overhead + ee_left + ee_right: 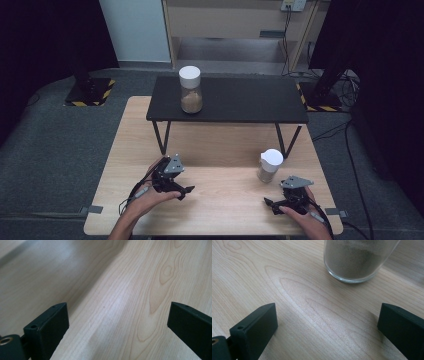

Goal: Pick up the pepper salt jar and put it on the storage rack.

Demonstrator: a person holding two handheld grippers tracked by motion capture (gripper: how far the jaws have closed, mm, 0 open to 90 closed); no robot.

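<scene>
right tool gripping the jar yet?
No, the right tool has its jaws wide apart over bare table, with the jar standing untouched ahead of them.

Both grippers black, each w/ a grey three-cornered plate on top: left gripper [186, 191], right gripper [270, 203]. Jaws are flat black blocks w/ small screw holes; brass-like insert at 8 o'clock in both gripper views. Thin cables trail back, prob. black. Forearms bare.

Table [225, 200]: pale wood with a wavy brown grain; the raised shelf [240, 100] on it is black. Both jars, near [270, 166] and on the shelf [191, 90], are clear glass with white lids and tan powder. Left tongs [186, 192] and right tongs [270, 204]: black, grey top plates.
</scene>
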